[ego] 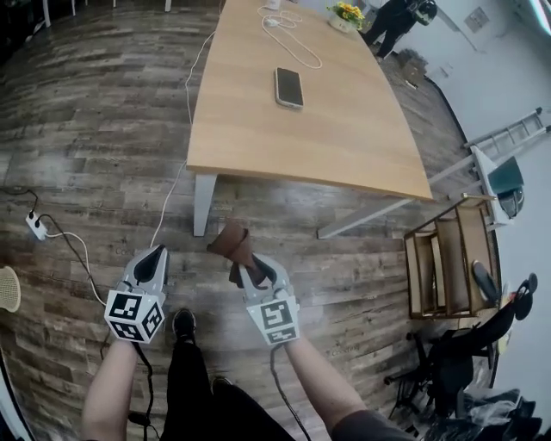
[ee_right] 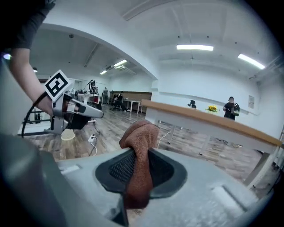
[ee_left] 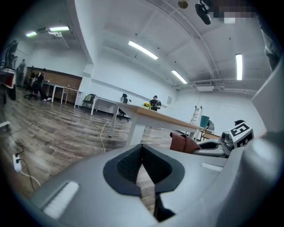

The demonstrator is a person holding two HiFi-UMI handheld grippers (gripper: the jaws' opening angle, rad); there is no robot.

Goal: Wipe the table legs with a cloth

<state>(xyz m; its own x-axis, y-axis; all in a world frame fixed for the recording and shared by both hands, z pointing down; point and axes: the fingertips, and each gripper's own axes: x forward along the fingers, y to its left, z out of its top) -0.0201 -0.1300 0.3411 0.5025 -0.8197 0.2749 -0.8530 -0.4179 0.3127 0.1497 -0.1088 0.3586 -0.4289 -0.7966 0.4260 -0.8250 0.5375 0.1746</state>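
Note:
The wooden-topped table [ego: 344, 129] stands ahead on white legs, the near left leg [ego: 201, 203] upright and a slanted leg [ego: 368, 218] to its right. My right gripper [ego: 251, 269] is shut on a brown cloth [ego: 232, 243], held above the floor just short of the near left leg. In the right gripper view the cloth [ee_right: 139, 150] bulges up between the jaws of that gripper [ee_right: 140, 170]. My left gripper [ego: 153, 258] hangs beside it to the left, shut with nothing in it [ee_left: 142, 153]. The cloth [ee_left: 183, 142] also shows in the left gripper view.
A phone [ego: 288, 87], a white cable [ego: 293, 39] and flowers [ego: 347, 13] lie on the tabletop. A power strip [ego: 36, 226] with cords sits on the floor at left. A wooden shelf [ego: 452, 258] and a chair [ego: 448, 362] stand at right. A person [ego: 392, 17] is beyond the table.

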